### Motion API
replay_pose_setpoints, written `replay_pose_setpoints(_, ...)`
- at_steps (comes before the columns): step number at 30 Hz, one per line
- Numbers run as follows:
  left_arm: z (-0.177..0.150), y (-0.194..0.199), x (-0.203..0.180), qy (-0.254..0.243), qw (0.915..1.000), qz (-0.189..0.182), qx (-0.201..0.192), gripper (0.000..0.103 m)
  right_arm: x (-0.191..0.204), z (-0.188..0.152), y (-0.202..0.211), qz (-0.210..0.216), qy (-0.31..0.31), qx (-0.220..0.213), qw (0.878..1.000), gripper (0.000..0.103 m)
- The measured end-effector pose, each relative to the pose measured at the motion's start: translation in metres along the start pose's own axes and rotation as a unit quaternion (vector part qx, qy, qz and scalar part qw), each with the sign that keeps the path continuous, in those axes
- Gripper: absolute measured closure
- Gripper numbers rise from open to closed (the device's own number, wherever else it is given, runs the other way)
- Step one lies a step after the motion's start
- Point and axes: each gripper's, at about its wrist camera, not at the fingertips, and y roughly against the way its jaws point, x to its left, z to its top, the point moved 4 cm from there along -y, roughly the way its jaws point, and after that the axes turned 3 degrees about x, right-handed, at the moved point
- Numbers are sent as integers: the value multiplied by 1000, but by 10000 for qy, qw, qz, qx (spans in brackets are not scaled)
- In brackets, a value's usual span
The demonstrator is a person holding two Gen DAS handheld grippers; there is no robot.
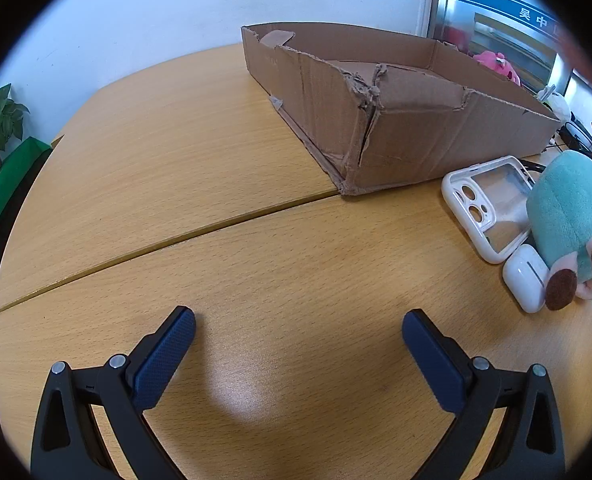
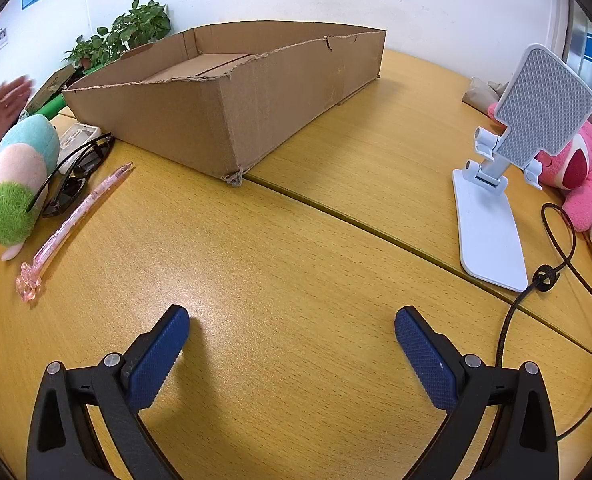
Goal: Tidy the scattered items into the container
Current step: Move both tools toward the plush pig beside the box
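A low, torn cardboard box (image 1: 416, 136) (image 2: 224, 120) stands on the wooden table. In the left wrist view a clear phone case (image 1: 490, 204), a white earbud case (image 1: 526, 278) and a teal plush toy (image 1: 572, 220) lie to its right. My left gripper (image 1: 298, 326) is open above bare table, well short of them. In the right wrist view the plush (image 2: 18, 180), black sunglasses (image 2: 76, 176) and a pink pen (image 2: 72, 224) lie at left; a white phone stand (image 2: 492, 216) and a pink plush (image 2: 580, 172) sit at right. My right gripper (image 2: 292, 324) is open, holding nothing.
A black cable (image 2: 552, 272) loops beside the phone stand. A blurred hand (image 2: 0, 116) hovers at the left edge above the plush. A potted plant (image 2: 124, 36) stands behind the box. A seam (image 1: 168, 240) runs across the table between two tabletops.
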Motion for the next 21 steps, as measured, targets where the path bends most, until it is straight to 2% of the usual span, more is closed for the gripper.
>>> replay_pose_setpoints(9,0,-1,-1,3,10000,1,0,0,0,-1,0,-6,7,-1,10000,0)
replay_pose_setpoints(14,0,1,0,10,10000,32,-1,0,7,3,-2,-217,-270,8,9994,0)
replay_pose_setpoints(19,-10,5,2,502,9981,360,-9,0,33,-1,1,-671,-979,24,9929,0)
replay_pose_setpoints(21,-23,6,-2,819,9950,571,-14,0,48,-2,4,-707,-1026,24,9922,0)
